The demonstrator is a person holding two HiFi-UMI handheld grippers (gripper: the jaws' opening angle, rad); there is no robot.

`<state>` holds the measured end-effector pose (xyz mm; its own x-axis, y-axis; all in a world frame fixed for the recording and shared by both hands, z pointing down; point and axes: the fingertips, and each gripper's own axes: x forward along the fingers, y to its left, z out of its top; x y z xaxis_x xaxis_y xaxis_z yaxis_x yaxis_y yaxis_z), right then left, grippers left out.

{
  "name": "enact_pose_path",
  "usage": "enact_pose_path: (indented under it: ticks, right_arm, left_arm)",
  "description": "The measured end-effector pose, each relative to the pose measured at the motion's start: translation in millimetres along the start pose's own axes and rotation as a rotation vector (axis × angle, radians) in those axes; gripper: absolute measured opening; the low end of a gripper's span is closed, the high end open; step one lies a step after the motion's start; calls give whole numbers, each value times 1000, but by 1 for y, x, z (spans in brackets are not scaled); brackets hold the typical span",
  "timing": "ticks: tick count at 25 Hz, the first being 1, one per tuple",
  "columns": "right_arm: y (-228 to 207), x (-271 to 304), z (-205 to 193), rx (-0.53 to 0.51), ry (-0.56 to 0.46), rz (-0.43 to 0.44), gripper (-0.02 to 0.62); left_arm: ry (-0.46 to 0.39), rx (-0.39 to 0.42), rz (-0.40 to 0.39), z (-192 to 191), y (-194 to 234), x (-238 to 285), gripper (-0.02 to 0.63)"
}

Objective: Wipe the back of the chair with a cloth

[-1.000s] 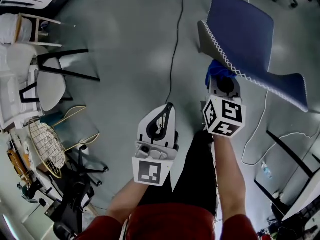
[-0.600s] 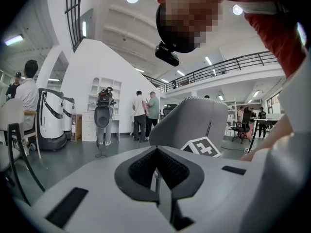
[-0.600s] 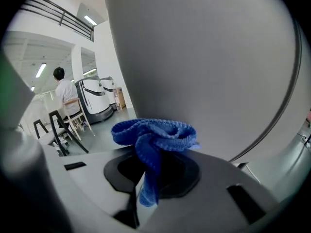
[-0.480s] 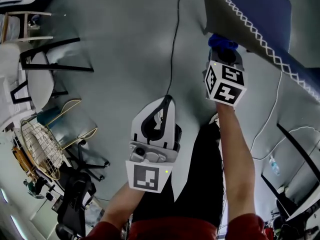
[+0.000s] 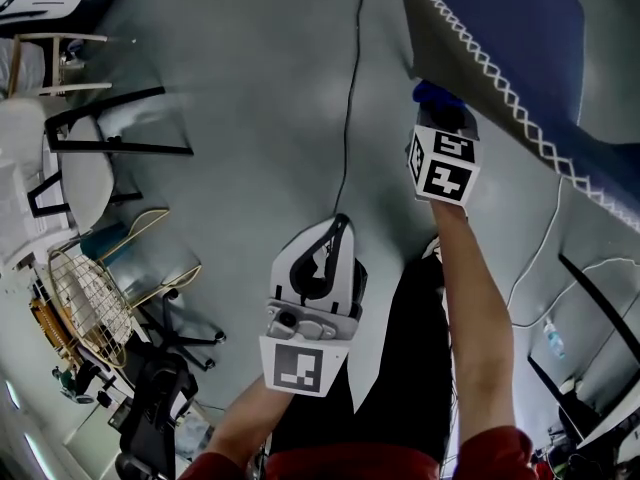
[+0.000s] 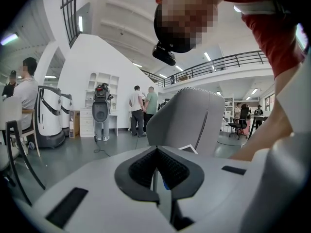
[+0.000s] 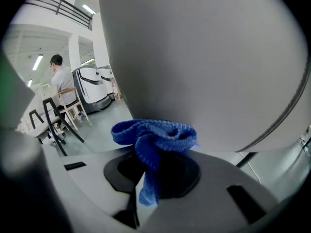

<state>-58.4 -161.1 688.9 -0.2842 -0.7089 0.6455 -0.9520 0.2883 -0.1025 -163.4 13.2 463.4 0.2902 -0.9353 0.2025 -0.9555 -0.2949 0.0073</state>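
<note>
Cloth [image 7: 154,136]: blue, bunched into a wad, and touching the grey back of the chair [image 7: 204,57]; in the head view it shows as a small blue lump [image 5: 432,93] just under the chair's stitched edge.
Right gripper [image 7: 146,178]: I have its jaws pinched on the cloth, and one tail of it hangs down between them.
Right arm: I hold it stretched well forward from my red sleeve [image 5: 490,458], forearm bare and nearly straight, with the gripper [image 5: 437,108] aimed at the chair back.
Left gripper [image 6: 158,174]: jaws pressed together with nothing held between them.
Left arm: bent and kept nearer my body, so that gripper [image 5: 335,226] hangs over the floor [image 5: 250,88], lower in the head view than the right one and well apart from the chair.
Chair [image 5: 500,38]: grey shell behind, blue upholstery in front, and white zigzag stitching along the rim between them.
Cable [image 5: 348,98]: thin and black, lying on the floor between my two grippers.
</note>
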Motion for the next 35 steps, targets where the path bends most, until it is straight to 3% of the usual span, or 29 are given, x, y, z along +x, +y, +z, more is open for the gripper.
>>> enact_pose_path:
  ticks: [7, 15, 19, 24, 31, 35]
  right_arm:
    - [12, -42, 0, 30, 3, 37, 63]
    - [28, -170, 22, 46, 11, 95, 63]
    - [30, -233, 68, 52, -38, 105, 63]
    - [27, -308, 134, 94, -114, 120, 63]
    - [4, -422, 218, 12, -291, 64, 63]
    - [-10, -470, 263, -34, -421, 11, 63]
  left_arm:
    - [-5, 27, -14, 22, -4, -1, 14]
    - [31, 47, -28, 92, -16, -22, 14]
    - [27, 50, -44, 137, -18, -18, 14]
    - [27, -11, -44, 193, -26, -19, 14]
    - [-19, -46, -64, 273, -43, -40, 14]
    - [-159, -35, -81, 314, -44, -40, 14]
